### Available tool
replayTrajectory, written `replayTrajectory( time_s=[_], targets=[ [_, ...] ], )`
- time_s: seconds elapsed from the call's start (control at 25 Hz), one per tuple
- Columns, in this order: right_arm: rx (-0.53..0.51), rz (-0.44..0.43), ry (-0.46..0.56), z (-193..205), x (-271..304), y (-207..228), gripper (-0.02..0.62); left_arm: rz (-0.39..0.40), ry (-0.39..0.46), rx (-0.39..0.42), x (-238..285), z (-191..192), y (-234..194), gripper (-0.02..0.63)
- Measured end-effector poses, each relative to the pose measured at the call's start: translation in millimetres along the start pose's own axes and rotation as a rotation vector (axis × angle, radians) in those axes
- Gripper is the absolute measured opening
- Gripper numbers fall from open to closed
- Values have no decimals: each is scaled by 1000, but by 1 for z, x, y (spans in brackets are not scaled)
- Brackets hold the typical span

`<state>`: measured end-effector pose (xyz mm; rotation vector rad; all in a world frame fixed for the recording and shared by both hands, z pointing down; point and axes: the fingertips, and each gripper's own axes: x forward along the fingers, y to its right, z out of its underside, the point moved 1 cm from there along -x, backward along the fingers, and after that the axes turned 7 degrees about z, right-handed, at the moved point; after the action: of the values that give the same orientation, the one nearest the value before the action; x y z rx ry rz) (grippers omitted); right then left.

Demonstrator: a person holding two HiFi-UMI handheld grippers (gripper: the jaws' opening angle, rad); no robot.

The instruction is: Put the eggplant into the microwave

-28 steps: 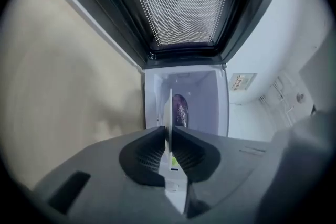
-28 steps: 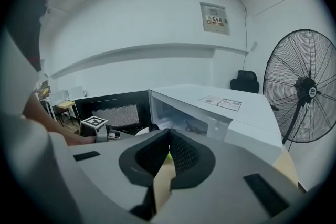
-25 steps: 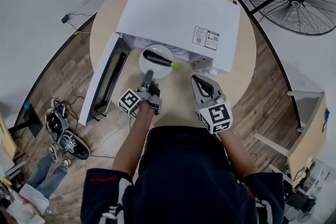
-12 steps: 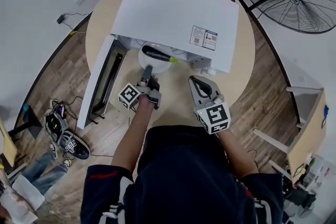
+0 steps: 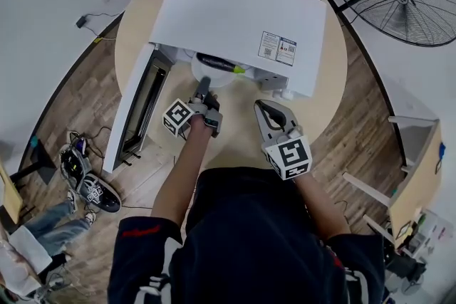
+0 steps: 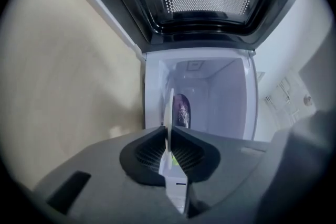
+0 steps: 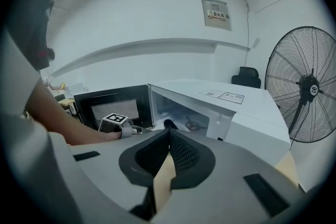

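The dark purple eggplant with a green stem (image 5: 217,65) was seen lying on a round white plate (image 5: 205,77). Its long axis ran left to right across the mouth of the white box-shaped microwave (image 5: 235,11), stem end to the right. The plate was partly under the roof of the cavity, and its near rim projected over the round pale wooden bench (image 5: 235,142). The left gripper (image 5: 204,87) was the nearer one. Its jaws were pinched on the plate's near rim, shown edge-on in the left gripper view, so the eggplant lay just beyond the jaws on the far side, untouched by them. The right gripper (image 5: 263,107) was held apart to the right, jaws pressed together on nothing. The black-windowed door (image 5: 139,107) stood swung open at the left. A straight push toward the far side, along the line of the jaws, was judged to be what remained.
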<state>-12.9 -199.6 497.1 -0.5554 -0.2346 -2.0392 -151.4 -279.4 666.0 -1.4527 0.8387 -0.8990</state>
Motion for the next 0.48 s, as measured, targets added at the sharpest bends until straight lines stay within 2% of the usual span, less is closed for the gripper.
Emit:
replayTrajectory(
  time_s=[0.48],
  targets=[
    [-7, -3, -5, 2, -2, -2, 11, -15, -21, 31, 26, -2, -2, 31]
  ],
)
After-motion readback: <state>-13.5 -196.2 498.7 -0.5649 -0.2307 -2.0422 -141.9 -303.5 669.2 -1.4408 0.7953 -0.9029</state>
